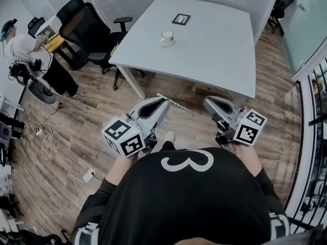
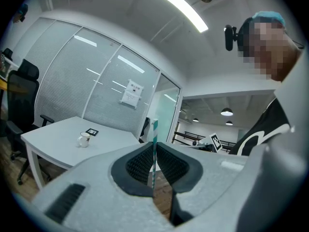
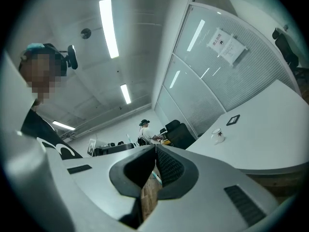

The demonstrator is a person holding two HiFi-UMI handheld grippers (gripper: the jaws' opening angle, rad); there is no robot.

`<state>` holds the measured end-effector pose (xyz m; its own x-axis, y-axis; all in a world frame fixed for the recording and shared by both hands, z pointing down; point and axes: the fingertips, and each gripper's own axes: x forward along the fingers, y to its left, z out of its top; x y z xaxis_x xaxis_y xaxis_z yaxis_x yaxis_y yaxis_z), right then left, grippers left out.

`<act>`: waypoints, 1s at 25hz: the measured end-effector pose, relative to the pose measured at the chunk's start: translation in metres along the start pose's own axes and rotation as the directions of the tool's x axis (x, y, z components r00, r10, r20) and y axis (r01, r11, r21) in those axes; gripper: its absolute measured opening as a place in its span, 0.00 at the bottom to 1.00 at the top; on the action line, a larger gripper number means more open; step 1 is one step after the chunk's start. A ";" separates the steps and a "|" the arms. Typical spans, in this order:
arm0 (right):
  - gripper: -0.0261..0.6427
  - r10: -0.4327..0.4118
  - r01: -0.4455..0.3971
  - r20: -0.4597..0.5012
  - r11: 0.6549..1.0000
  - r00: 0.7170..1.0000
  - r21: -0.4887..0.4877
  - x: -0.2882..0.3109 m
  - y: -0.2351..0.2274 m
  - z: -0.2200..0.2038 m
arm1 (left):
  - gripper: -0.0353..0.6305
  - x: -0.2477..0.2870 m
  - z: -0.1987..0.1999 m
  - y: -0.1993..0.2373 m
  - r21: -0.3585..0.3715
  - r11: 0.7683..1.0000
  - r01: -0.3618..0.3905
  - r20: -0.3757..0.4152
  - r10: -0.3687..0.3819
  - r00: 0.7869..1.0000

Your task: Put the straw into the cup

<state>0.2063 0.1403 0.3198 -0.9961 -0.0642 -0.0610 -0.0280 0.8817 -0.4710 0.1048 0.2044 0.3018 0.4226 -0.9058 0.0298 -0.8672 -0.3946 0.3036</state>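
Now, straw risk: straw [image 1: 176, 104] is pinched toward one end, with the longer part sticking out sideways toward the right gripper; it could pivot or slide in the pads, and the tip would then miss the mouth
Cup risk: cup [image 1: 167, 37] stands alone well out on the table [image 1: 219, 60] and looks light; a straw tip catching its rim or handle could tip or shove it
Reach risk: cup is well apart from both grippers, and the person stands off the table's near edge; a long lean would likely spoil the aim
Left gripper [image 1: 164, 102]: jaws nearly together, clamped on the straw, which crosses the pads upright in the left gripper view
Right gripper [image 1: 209, 101]: jaws together, nothing between them, touching nothing
Straw location: in the left gripper, over the wood floor, nowhere near the cup
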 end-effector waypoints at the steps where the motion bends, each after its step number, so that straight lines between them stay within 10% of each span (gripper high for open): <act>1: 0.06 -0.008 0.008 0.001 1.000 1.000 0.004 0.010 -0.007 0.003 | 0.11 0.003 0.005 0.013 -0.002 1.000 0.003 -0.002 -0.003 1.000; 25: 0.06 -0.129 0.128 0.018 0.991 0.992 0.024 0.213 -0.131 0.045 | 0.11 0.052 0.088 0.256 -0.023 0.997 0.079 0.005 -0.079 0.997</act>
<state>0.0014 -0.0098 0.3285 -0.9825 -0.1855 -0.0158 -0.1534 0.8547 -0.4959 -0.1182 0.0428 0.2974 0.4887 -0.8725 0.0013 -0.8247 -0.4614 0.3270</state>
